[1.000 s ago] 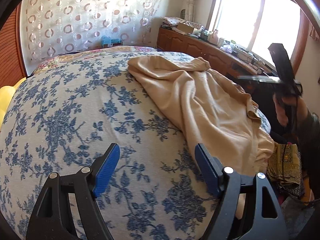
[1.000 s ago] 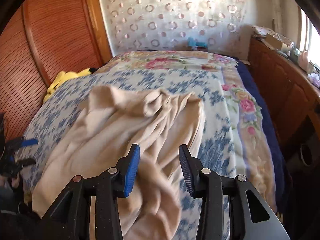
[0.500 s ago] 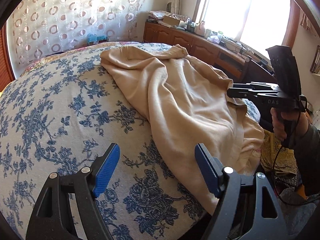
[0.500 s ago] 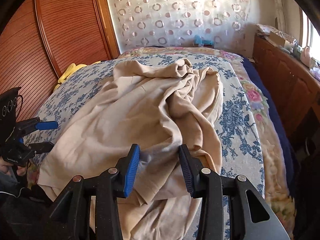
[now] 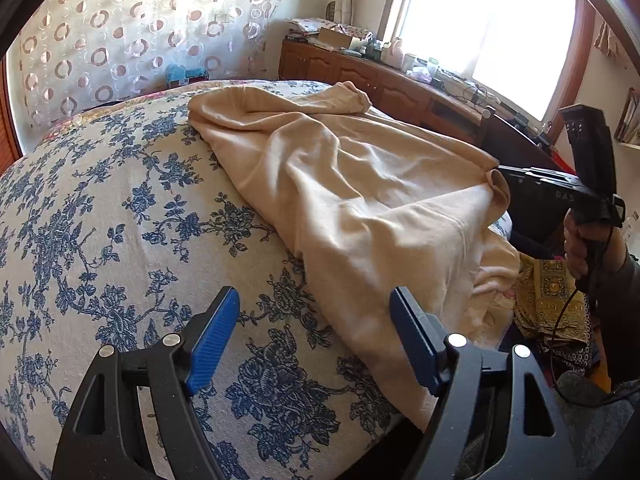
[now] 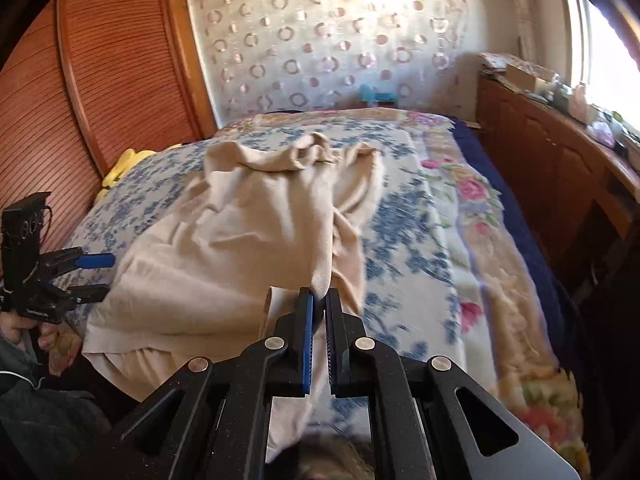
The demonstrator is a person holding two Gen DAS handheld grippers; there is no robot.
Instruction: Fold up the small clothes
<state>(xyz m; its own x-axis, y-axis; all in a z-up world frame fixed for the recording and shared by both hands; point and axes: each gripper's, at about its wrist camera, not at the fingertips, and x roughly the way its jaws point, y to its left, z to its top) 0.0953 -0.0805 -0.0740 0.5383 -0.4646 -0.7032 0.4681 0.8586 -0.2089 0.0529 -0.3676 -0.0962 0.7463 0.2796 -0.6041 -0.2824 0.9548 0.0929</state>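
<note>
Beige cloth is now pinched in our right gripper [image 6: 318, 300]: a second ago its jaws stood partly apart above the garment, and now the blue pads have come together on a raised fold, which pulls up into a taut ridge running away from the tips. Our left gripper [image 5: 316, 336] has hardly changed; its jaws stand wide with nothing between them, low over the near edge of the bed [image 5: 120, 216], its right finger [image 5: 416, 344] just beside the garment's hem.

To the left of the beige garment [image 5: 360, 184] the blue-flowered cover lies bare across to the bed's left edge and up to the far edge by the curtain [image 5: 120, 32]. On the right the cloth runs to the bed's right edge, where the wooden cabinet [image 5: 360, 76] stands close by.

The garment lies spread diagonally from the bed's far right part down to the near right corner, where its hem hangs over the edge. It is soft, creased, and bunched into a rumpled knot at its far end. The lifted corner is drawn into a small curl at the right gripper's tips.
</note>
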